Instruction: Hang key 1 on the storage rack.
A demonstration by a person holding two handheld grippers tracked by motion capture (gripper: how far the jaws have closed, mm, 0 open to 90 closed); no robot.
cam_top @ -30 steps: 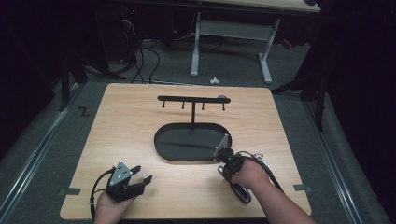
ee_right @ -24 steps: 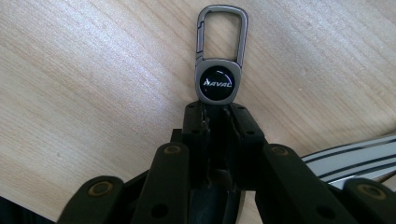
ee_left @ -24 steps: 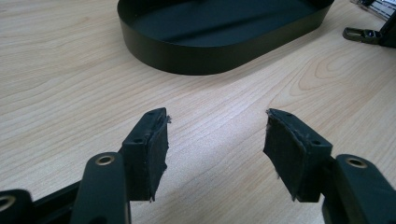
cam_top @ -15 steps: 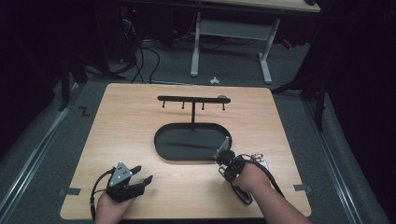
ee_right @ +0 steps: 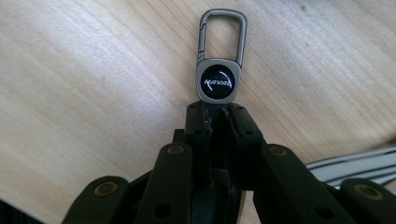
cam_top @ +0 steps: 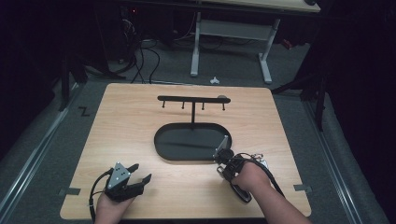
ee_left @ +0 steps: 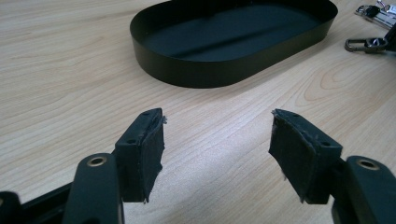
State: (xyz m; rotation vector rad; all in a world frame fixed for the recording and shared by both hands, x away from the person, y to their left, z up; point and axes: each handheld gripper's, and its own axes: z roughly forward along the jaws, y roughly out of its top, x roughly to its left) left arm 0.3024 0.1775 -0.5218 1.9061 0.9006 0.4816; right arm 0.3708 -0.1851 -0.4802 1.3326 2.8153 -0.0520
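Grey metal, the key fob (ee_right: 218, 80) with its carabiner clip stuck out ahead of the right gripper (ee_right: 215, 114), whose jaws were clamped on its lower end just above the wooden counter (cam_top: 140, 121), likely so the clip stayed free to hook on the black hanger stand (cam_top: 192, 99). Beside it lay the oval tray (ee_left: 224, 44). Well apart, the left gripper (ee_left: 217, 137) rested with jaws spread wide, holding nothing.
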